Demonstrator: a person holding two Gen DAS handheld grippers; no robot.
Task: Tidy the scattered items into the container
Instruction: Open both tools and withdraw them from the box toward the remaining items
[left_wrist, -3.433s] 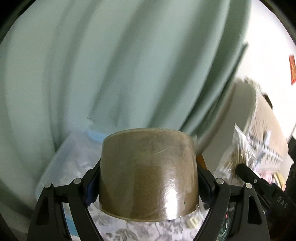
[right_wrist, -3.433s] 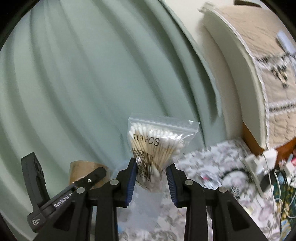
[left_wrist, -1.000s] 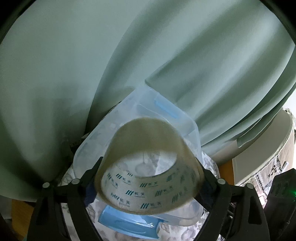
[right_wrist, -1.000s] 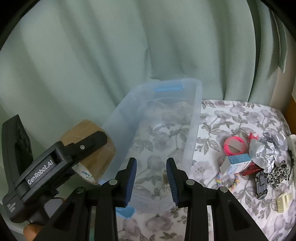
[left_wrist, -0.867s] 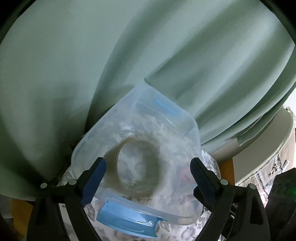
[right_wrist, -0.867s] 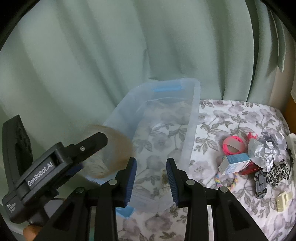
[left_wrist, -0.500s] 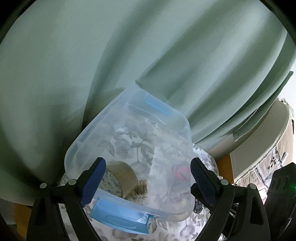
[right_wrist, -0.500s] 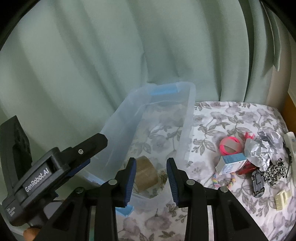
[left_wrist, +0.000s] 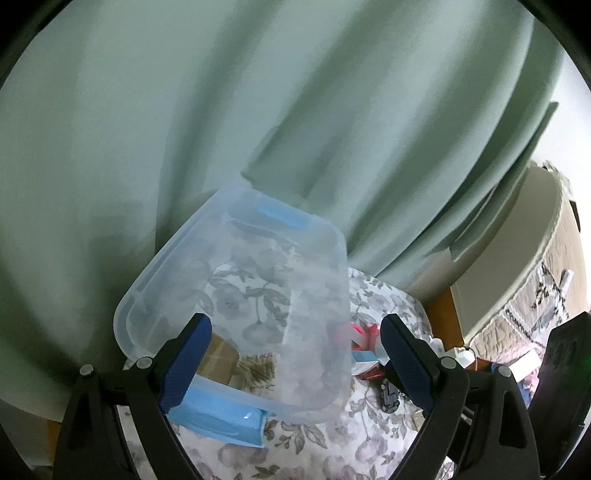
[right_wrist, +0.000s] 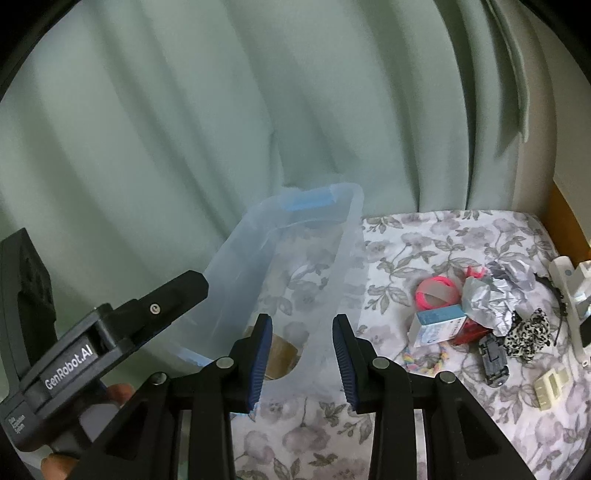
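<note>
Left tool — jaws spread wide, nothing between them; it hangs above the near end of the clear plastic container, lower centre of the left-wrist frame. Right tool also parted and empty, lower centre of its frame, fingers framing the container's near right wall. Tape roll lies inside the container at its near left corner, w/ the bag of cotton swabs just beside it to the right. Container sits on the floral-cloth table, green curtain behind. Still outside, right of the container in the right-wrist frame: pink ring, small blue-white box, crumpled foil, dark toy car, leopard-print scrunchie, rainbow cord — clustered close together.
</note>
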